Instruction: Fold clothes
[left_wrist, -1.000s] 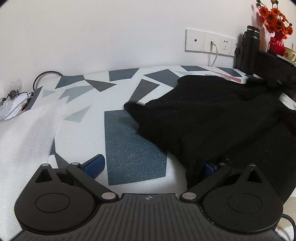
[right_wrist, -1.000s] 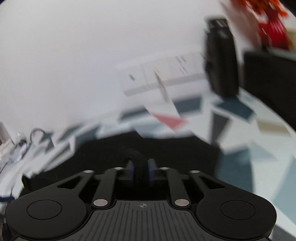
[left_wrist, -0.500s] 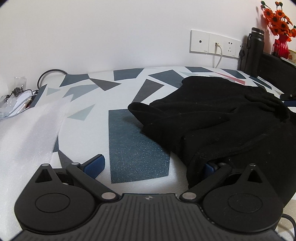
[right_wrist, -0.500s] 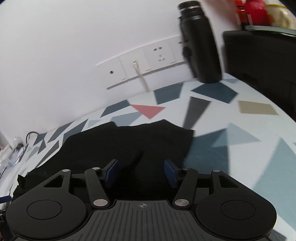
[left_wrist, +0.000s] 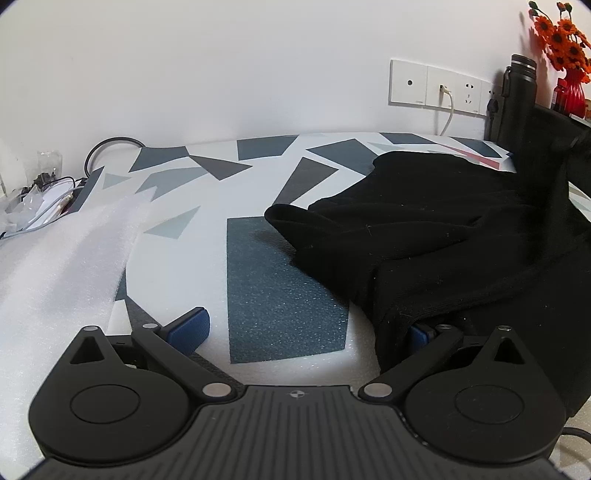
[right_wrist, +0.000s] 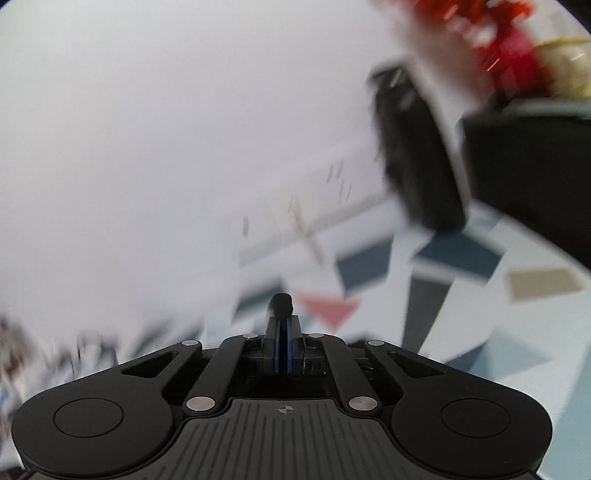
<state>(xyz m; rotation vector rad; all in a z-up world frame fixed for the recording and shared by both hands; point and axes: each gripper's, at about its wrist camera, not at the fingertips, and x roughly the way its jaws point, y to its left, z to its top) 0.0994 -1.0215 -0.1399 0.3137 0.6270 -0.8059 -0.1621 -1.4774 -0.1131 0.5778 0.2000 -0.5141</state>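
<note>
Patterned mat (left_wrist: 284, 295), white wall: my right claw (right_wrist: 283, 325) pinches the black garment (left_wrist: 461, 229); left claw (left_wrist: 306, 332) gapes wide. Best lifted evenly, I judge.

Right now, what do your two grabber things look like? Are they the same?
Yes, they match. The left gripper and the right gripper are both matte black plastic, with a ribbed middle plate marked by a small crosshair, two round discs at the sides, silver pivot pins on slanted link bars, and blue pads on the fingers. No hands or sleeves show.
</note>
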